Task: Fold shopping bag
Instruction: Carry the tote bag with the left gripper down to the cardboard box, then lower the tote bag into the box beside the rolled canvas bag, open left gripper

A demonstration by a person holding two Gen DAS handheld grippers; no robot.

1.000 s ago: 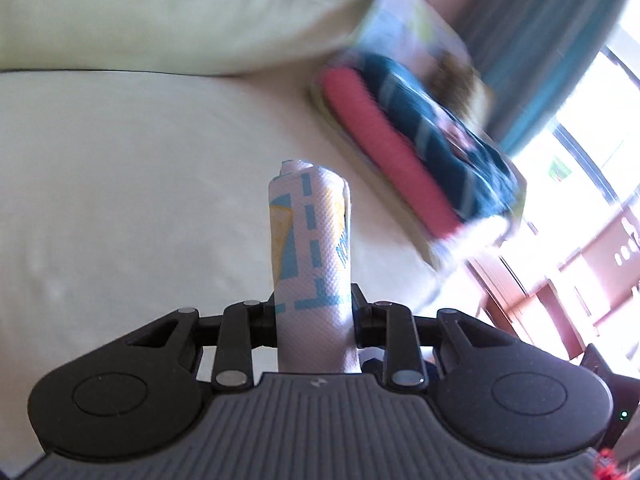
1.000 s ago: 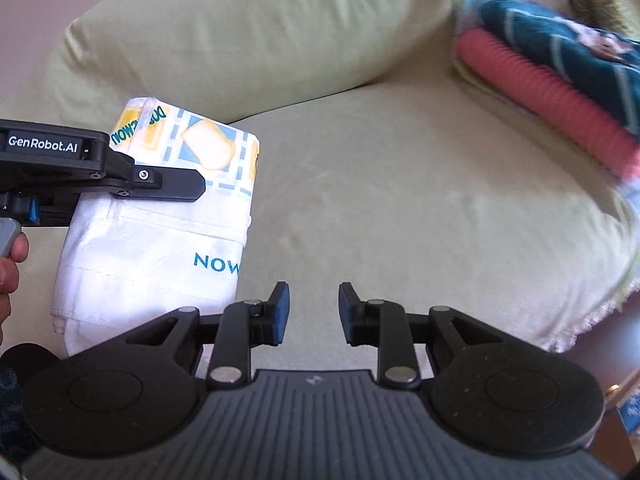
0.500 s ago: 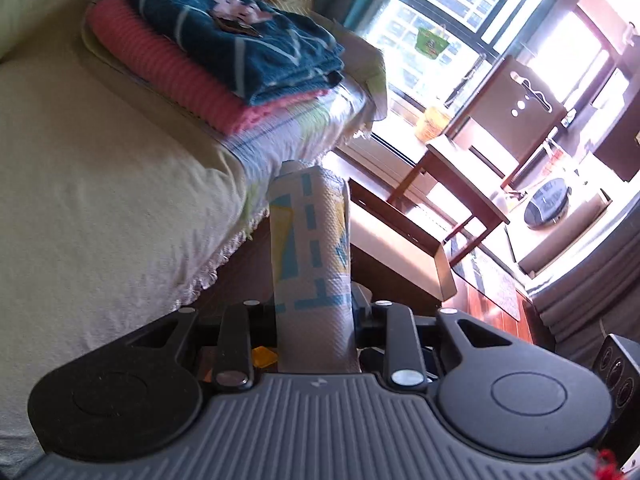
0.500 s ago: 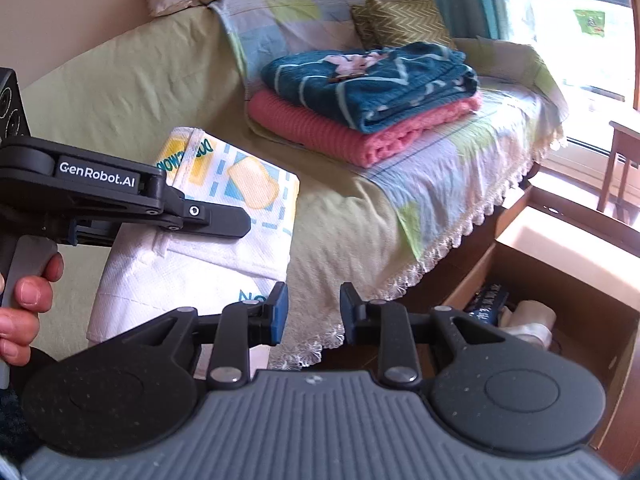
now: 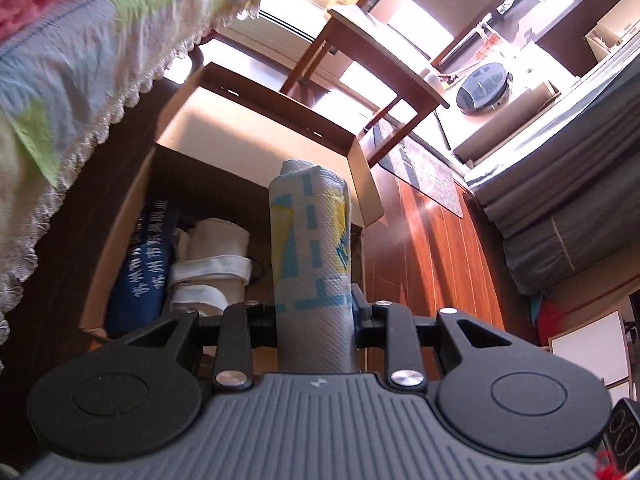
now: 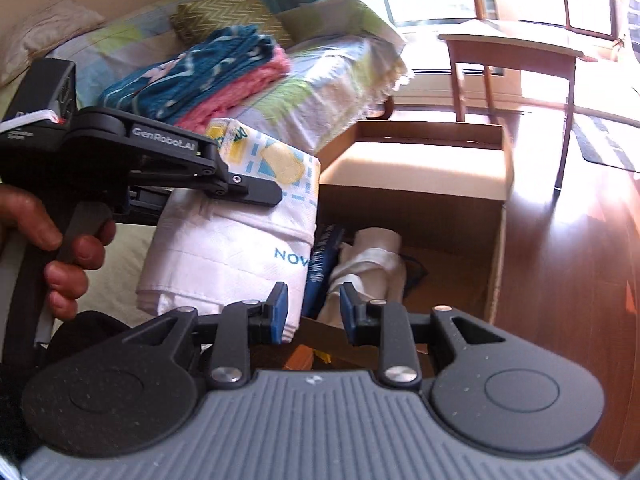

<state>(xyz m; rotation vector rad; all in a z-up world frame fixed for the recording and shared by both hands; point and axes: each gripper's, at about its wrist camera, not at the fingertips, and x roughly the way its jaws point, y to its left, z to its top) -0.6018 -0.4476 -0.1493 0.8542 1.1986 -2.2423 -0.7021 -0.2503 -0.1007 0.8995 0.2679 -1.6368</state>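
One folded shopping bag (image 5: 310,248), clamped in my left claw (image 5: 314,312).
My right claw (image 6: 313,312): jaws apart, empty; cardboard box (image 6: 496,240) at twelve o'clock.

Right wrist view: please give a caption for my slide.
Left claw holds folded shopping bag beside open cardboard box; right claw empty.

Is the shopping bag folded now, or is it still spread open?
Folded. The shopping bag is a compact, layered bundle clamped in the left gripper, held over the open cardboard box.
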